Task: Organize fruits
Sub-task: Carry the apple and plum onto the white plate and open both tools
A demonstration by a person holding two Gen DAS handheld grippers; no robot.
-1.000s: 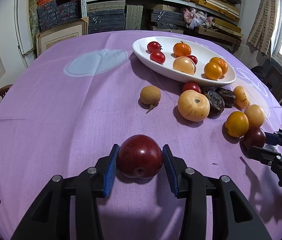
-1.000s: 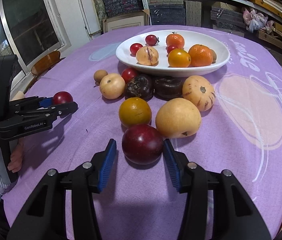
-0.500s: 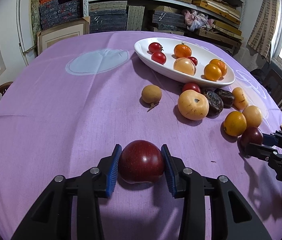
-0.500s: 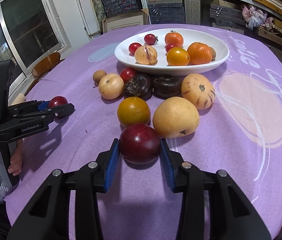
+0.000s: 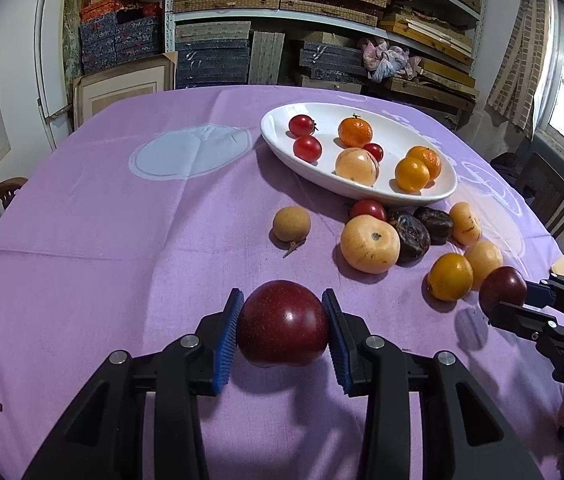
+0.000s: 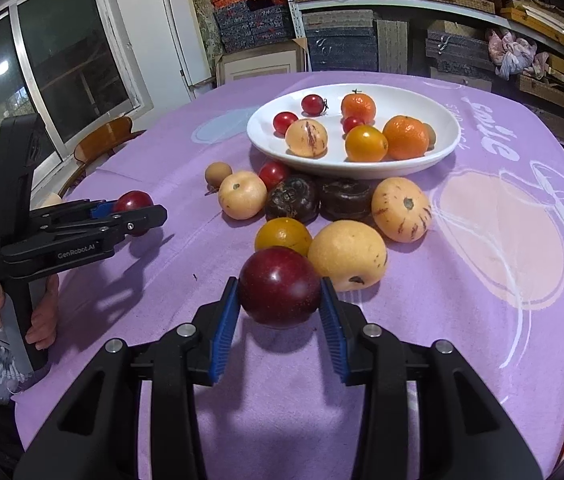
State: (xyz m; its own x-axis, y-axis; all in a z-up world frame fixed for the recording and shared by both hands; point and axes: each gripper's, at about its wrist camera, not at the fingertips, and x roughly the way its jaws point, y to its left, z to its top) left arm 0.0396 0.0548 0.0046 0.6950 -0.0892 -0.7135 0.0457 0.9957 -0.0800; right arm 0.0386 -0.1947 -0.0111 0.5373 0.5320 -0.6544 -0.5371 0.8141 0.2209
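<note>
The undersides of both dark red plums are hidden, yet one glossy plum (image 5: 283, 323) is seen clamped above the purple tablecloth (image 5: 122, 240) by the left gripper (image 5: 283, 336), another (image 6: 280, 286) by the right gripper (image 6: 280, 312) just beside a yellow fruit (image 6: 348, 256).

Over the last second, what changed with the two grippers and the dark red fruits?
Both closed. The left hand-held gripper pinched its dark red plum, and the right hand-held gripper clamped the other plum; each now looks slightly raised off the purple tablecloth. The white dish and loose fruits stayed put.
</note>
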